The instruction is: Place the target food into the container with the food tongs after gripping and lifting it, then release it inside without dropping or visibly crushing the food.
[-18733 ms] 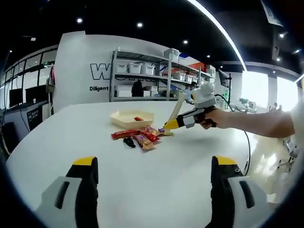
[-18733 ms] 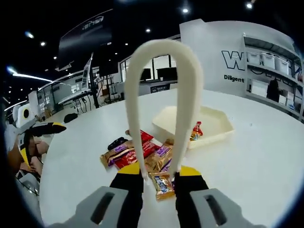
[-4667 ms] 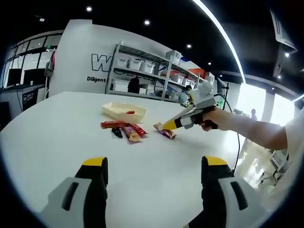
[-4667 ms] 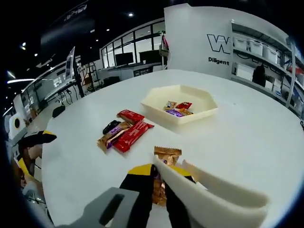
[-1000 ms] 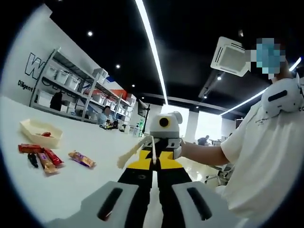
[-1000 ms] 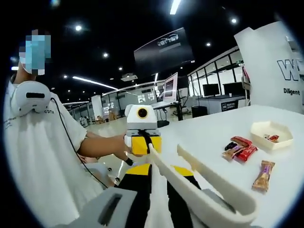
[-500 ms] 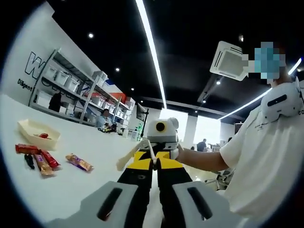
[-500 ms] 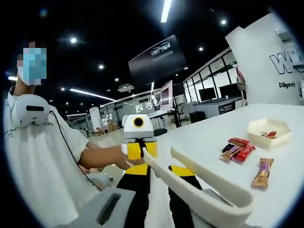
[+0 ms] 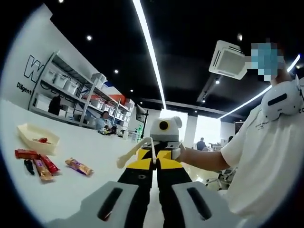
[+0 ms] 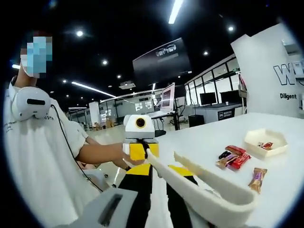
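Left gripper view: the left gripper (image 9: 155,166), jaws pressed together, faces the right gripper (image 9: 153,156), which clamps the cream plastic food tongs (image 9: 134,153). On the white desk (image 9: 95,180) lie a gold-wrapped candy bar (image 9: 79,166), a cluster of red and gold wrapped bars (image 9: 35,161), and the cream hexagonal tray (image 9: 37,134) holding sweets.

Right gripper view: the right gripper (image 10: 159,176), closed on the tongs (image 10: 209,191), faces the left gripper (image 10: 140,144). The lone bar (image 10: 255,179) lies apart from the tray (image 10: 265,141), nearer the desk (image 10: 289,180) edge.
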A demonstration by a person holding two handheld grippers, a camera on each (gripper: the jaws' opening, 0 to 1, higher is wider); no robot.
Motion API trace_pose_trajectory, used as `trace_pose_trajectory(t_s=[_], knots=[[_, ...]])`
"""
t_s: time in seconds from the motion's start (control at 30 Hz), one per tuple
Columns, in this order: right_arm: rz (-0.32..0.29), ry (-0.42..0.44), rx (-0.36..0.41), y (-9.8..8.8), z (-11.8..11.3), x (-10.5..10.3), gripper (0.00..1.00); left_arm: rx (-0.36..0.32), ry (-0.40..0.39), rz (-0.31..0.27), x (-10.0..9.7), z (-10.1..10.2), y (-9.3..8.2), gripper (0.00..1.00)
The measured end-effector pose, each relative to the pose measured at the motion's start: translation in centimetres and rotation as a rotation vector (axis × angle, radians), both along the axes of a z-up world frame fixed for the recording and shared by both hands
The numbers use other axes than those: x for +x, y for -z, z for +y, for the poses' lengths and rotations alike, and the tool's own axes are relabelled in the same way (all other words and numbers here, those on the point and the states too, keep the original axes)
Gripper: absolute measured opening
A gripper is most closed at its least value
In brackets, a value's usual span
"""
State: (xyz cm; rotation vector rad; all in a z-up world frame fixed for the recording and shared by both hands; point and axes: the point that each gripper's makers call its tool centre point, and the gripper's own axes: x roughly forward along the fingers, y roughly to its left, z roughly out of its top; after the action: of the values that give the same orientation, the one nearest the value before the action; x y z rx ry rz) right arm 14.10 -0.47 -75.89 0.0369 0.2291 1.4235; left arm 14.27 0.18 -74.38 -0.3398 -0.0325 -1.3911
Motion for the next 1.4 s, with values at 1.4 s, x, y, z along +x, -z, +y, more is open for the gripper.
trace_pose_trajectory(t_s=[1.4], knots=[[0.126, 0.0, 0.248, -3.3, 1.0, 0.3, 0.25, -0.17, 0.041, 0.078, -0.6, -0.5, -1.7, 0.02]])
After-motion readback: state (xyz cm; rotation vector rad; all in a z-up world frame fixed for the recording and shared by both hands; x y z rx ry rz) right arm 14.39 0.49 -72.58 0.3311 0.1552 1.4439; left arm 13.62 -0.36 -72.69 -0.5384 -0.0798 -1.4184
